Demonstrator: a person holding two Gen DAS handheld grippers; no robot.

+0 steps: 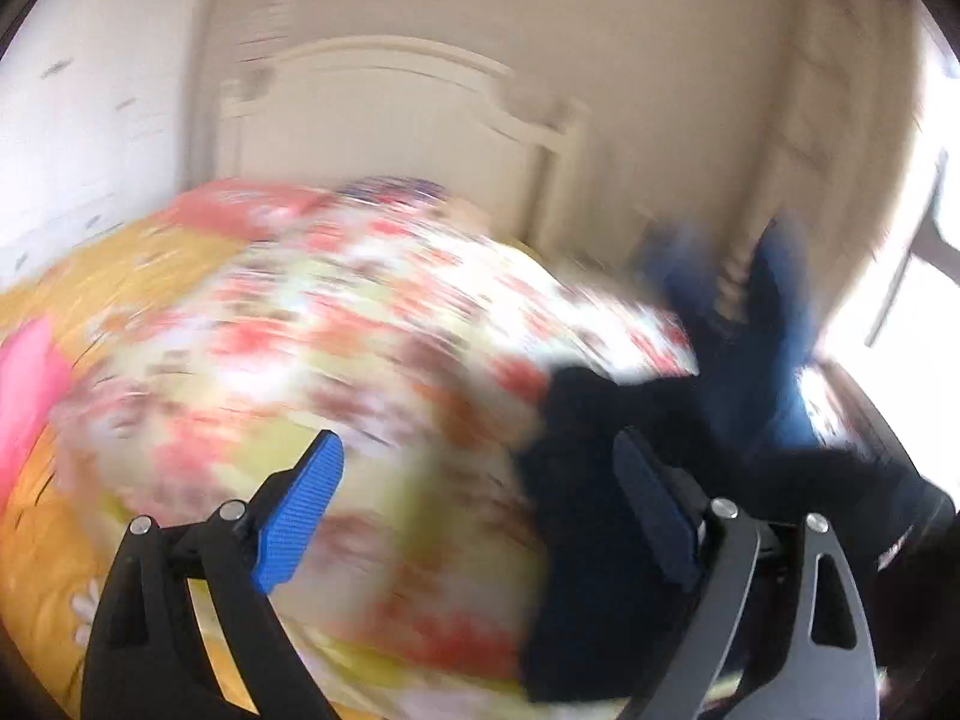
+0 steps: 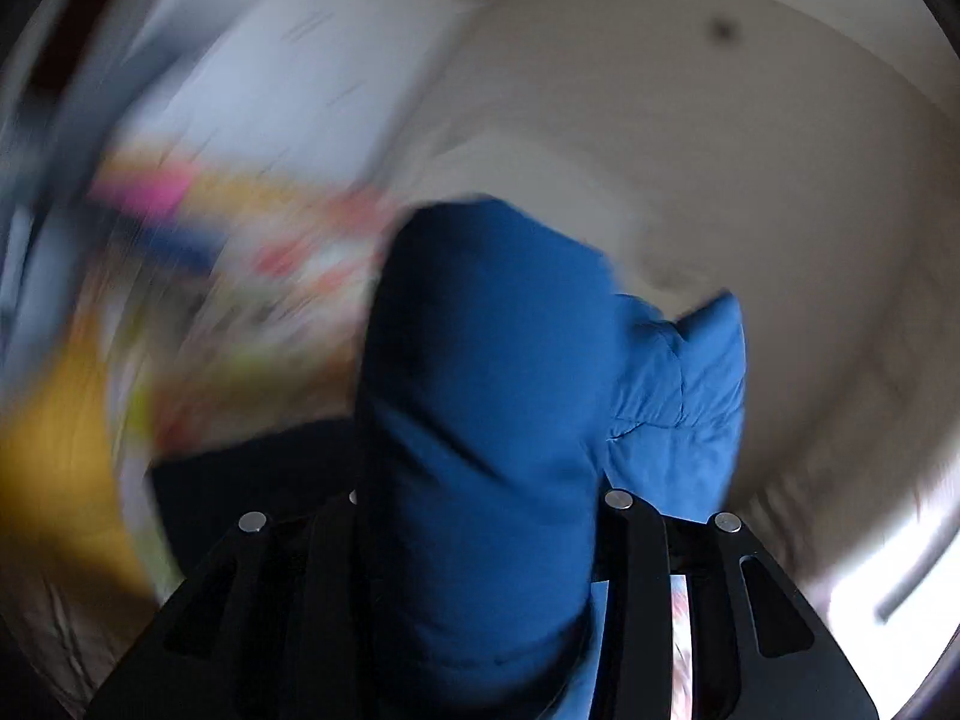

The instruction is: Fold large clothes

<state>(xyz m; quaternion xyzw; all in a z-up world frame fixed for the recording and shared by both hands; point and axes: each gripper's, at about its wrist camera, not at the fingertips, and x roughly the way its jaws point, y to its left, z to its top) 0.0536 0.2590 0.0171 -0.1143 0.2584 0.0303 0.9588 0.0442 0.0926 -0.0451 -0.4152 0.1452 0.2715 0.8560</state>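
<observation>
Up front in the left wrist view, the left gripper [image 1: 480, 510] gapes wide and empty over a blurred floral quilt [image 1: 336, 360]. Next, the right wrist view: the right gripper [image 2: 480, 540] clamps a blue padded garment [image 2: 480, 396], bunched upward.

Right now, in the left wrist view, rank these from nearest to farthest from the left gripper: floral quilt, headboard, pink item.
1. Floral quilt: just ahead of the open left gripper.
2. Pink item: far left on the bed.
3. Headboard: against the back wall, beyond the bed.
</observation>
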